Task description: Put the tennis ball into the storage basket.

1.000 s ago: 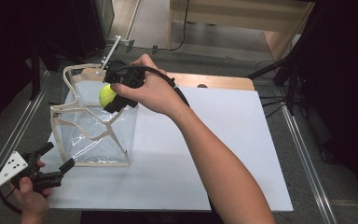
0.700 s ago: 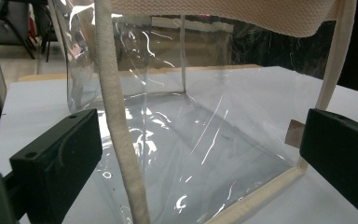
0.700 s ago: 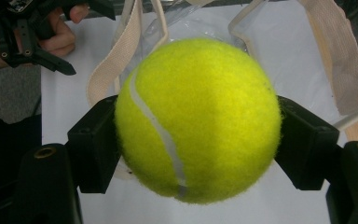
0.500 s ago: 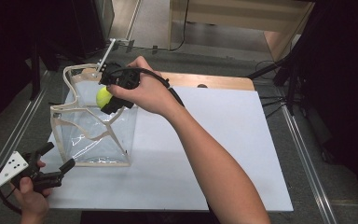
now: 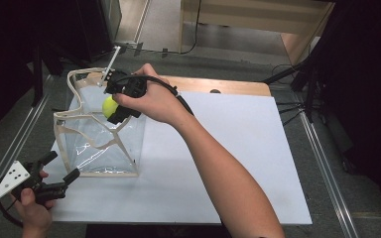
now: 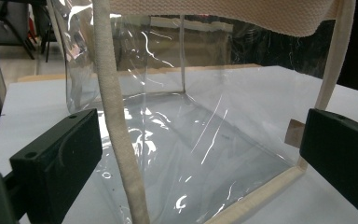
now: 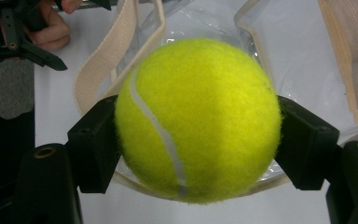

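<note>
While the right gripper (image 5: 113, 108) holds a tennis ball (image 5: 110, 106) over the open mouth of a clear plastic bag (image 5: 99, 144), the step in hand looks like placing the ball inside the bag. Its two black jaws press on opposite sides of the ball, which sits squarely between them in the right gripper view, and the bag's mouth lies directly beyond and below the ball.

The left gripper (image 5: 62, 167) waits low and off to one side of the bag, near its bottom corner, with its jaws standing wide apart and nothing between them. In the left gripper view the bag rises just ahead of those jaws, one cloth strap (image 6: 119, 135) hanging down between them without being pinched.

A likely next move is to lower the ball through the opening, clear of the straps, then spread the jaws so it drops onto the bag's floor. The rim is soft and wavy, so the gripper may need to come straight down to avoid catching it. The free gripper could steady the bag if it leans.

The tennis ball is bright yellow-green and fuzzy, with a curved white seam running down its face. The bag is a see-through, box-shaped tote with cream woven trim along its edges and looped handles; it stands upright and empty on the white bench (image 5: 238, 163).
</note>
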`<state>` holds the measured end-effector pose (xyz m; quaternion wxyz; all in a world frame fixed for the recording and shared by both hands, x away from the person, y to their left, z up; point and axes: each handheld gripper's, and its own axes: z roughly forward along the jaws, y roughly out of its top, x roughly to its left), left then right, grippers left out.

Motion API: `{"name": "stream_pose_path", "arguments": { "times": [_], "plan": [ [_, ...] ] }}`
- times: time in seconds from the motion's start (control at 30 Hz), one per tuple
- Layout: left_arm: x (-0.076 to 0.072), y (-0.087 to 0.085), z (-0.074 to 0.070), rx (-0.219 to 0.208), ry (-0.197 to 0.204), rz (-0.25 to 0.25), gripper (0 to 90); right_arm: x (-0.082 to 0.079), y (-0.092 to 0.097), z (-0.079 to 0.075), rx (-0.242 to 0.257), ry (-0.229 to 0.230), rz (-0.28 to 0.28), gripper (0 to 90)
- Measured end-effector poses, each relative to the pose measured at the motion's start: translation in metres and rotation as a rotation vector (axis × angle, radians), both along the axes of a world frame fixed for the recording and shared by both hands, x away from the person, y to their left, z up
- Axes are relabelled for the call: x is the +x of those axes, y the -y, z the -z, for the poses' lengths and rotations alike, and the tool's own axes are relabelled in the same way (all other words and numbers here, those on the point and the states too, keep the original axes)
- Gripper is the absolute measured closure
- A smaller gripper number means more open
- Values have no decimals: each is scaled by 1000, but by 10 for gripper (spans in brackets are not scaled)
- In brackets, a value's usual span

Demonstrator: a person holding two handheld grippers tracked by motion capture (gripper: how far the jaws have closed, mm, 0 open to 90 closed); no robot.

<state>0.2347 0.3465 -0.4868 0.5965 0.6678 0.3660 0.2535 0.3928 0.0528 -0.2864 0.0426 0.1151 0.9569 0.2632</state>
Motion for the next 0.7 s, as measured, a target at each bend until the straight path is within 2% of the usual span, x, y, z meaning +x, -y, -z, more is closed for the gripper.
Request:
{"name": "stream_pose_path", "arguments": {
  "times": [0.23, 0.53, 0.7],
  "plan": [
    [0, 0, 0, 3, -2, 0, 0, 1, -1, 10, -9, -19, 1, 233],
    [0, 0, 0, 3, -2, 0, 0, 0, 0, 10, -15, -20, 2, 230],
    [0, 0, 0, 3, -1, 0, 0, -2, 1, 9, -13, 0, 2, 205]
  ]
}}
